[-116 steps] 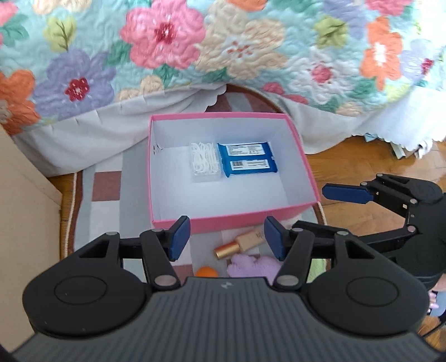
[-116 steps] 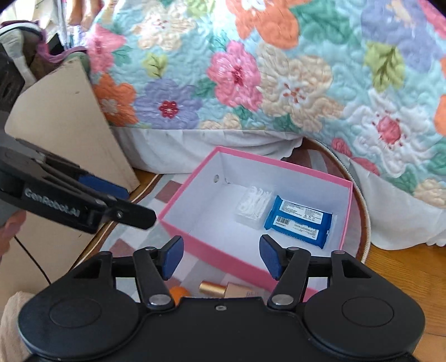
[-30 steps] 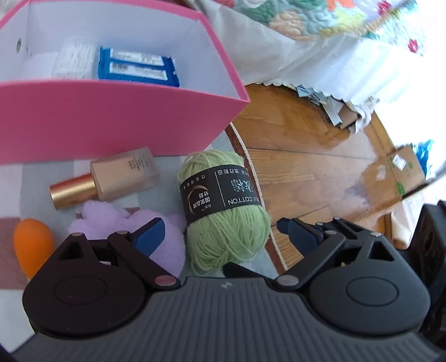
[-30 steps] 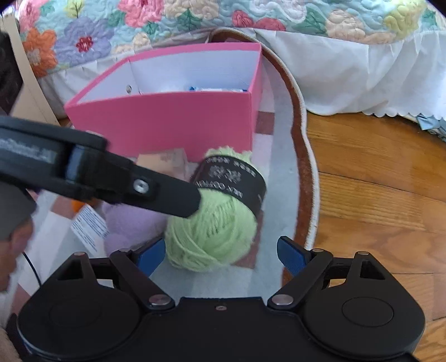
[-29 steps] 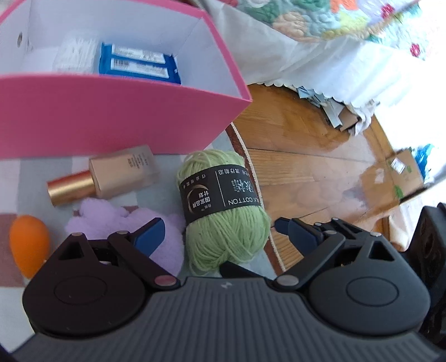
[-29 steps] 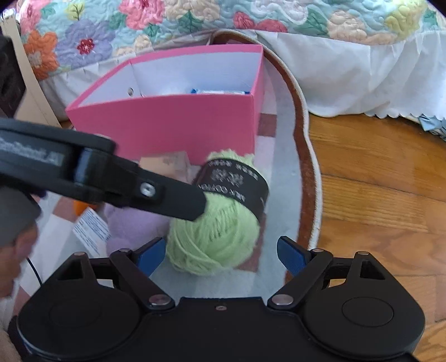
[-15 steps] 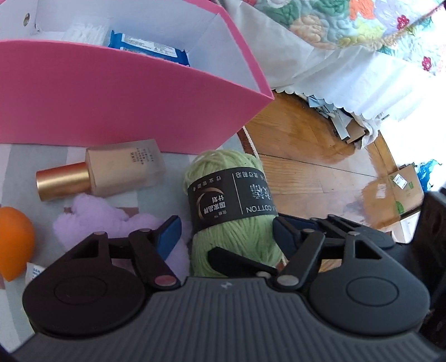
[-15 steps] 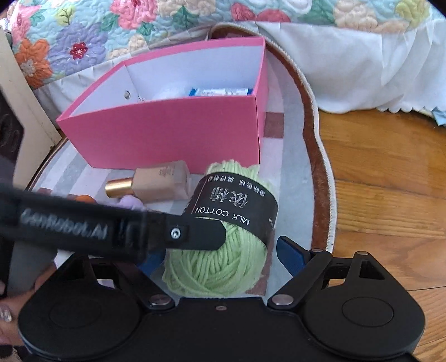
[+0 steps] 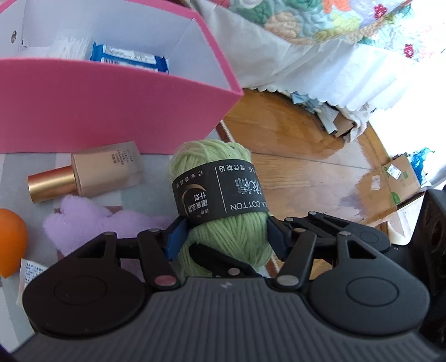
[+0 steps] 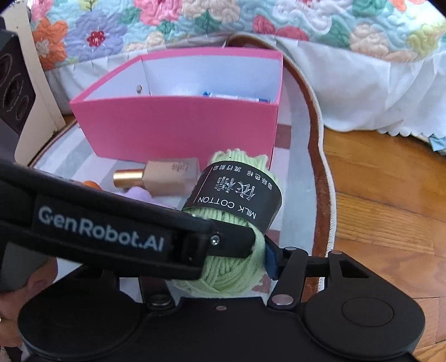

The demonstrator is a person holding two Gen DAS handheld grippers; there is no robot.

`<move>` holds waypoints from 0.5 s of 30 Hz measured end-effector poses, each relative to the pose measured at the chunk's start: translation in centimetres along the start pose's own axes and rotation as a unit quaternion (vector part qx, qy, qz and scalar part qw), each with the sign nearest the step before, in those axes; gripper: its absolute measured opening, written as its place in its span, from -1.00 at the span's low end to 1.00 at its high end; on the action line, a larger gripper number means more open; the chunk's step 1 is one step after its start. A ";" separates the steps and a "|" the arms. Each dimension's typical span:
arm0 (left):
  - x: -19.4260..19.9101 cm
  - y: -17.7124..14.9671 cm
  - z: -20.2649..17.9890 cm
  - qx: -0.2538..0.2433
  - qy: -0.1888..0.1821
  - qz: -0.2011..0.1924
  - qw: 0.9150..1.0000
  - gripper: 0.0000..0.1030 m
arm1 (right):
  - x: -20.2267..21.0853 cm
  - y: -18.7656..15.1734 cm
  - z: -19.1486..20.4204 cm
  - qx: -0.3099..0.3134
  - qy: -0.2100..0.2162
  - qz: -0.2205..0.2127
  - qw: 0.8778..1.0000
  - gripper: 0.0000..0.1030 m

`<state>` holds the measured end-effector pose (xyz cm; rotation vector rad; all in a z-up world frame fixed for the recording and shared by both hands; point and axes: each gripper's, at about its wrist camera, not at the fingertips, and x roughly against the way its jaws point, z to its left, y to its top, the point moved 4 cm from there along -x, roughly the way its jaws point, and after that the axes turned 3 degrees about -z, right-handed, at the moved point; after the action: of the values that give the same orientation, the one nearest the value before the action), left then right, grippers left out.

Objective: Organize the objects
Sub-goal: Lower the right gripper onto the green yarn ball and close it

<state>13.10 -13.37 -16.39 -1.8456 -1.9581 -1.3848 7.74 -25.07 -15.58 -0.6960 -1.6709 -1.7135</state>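
Observation:
A green yarn ball (image 9: pixel 223 200) with a black "MILK COTTON" band lies on the rug in front of the pink box (image 9: pixel 111 111). My left gripper (image 9: pixel 223 236) is shut on the yarn's near end. My right gripper (image 10: pixel 223 267) also has its fingers pressed on the same yarn ball (image 10: pixel 237 195); the left gripper's arm crosses in front of its left finger. The pink box (image 10: pixel 181 128) holds a blue packet (image 9: pixel 131 58) and a clear pack of cotton swabs (image 9: pixel 69 47).
A beige foundation bottle (image 9: pixel 86 172) with a gold cap, a purple fluffy item (image 9: pixel 97 222), an orange sponge (image 9: pixel 11 239) and a small sachet (image 9: pixel 30 273) lie on the rug. Wooden floor (image 10: pixel 390 195) is at the right. A floral bedspread (image 10: pixel 251 22) hangs behind.
Both grippers have moved in and closed from open onto the green yarn ball. The yarn sits slightly nearer and more upright in both views.

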 end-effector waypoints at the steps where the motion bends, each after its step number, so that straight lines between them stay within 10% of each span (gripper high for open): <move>1: 0.3 0.0 -0.2 -0.001 0.000 -0.001 1.000 0.17 | 0.4 0.1 0.1 0.002 -0.001 -0.003 1.000 0.19; 15: 5.4 1.0 -3.2 -0.021 -0.006 -0.011 1.000 0.17 | 5.8 1.2 2.4 0.056 0.013 -0.049 0.997 0.20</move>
<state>10.99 -11.71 -10.62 -1.8589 -1.9770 -1.4343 4.69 -23.11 -10.25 -0.5459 -1.7946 -1.6727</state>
